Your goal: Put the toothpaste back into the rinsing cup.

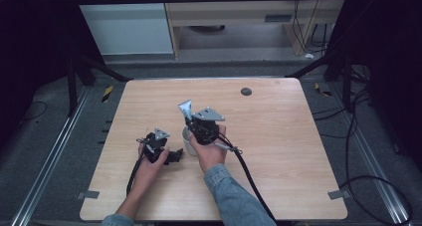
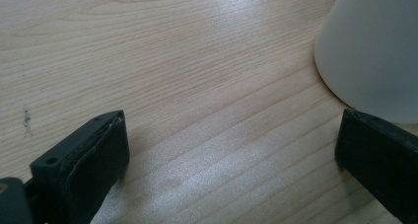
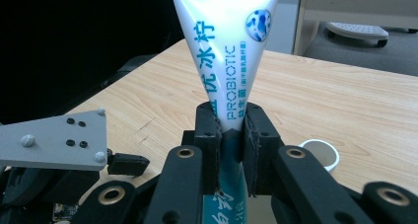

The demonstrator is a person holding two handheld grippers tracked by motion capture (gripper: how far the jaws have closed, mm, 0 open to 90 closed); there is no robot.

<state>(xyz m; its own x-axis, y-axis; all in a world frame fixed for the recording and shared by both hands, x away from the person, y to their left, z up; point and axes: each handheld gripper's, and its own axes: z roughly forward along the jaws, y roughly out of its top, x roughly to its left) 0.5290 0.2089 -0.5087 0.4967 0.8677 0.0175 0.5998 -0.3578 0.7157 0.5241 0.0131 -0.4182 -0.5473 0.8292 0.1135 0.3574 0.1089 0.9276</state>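
A white toothpaste tube (image 3: 226,61) with blue print stands upright, crimped end up, and my right gripper (image 3: 230,130) is shut on its lower part. From above, the tube (image 1: 185,109) sticks up out of the right gripper (image 1: 190,121), just over a small white cup (image 1: 187,139) on the wooden table (image 1: 278,136). The cup (image 3: 320,154) sits low on the right in the right gripper view. My left gripper (image 1: 174,155) lies low on the table to the left of the cup, open, with bare wood between its jaws (image 2: 231,155). The cup's wall (image 2: 374,51) rises close by its right jaw.
A dark round grommet (image 1: 246,91) sits near the table's far edge. Cables (image 1: 249,176) trail from both grippers toward the near edge. Black frame legs and floor cables surround the table. The left gripper's grey plate (image 3: 54,140) is close beside the right gripper.
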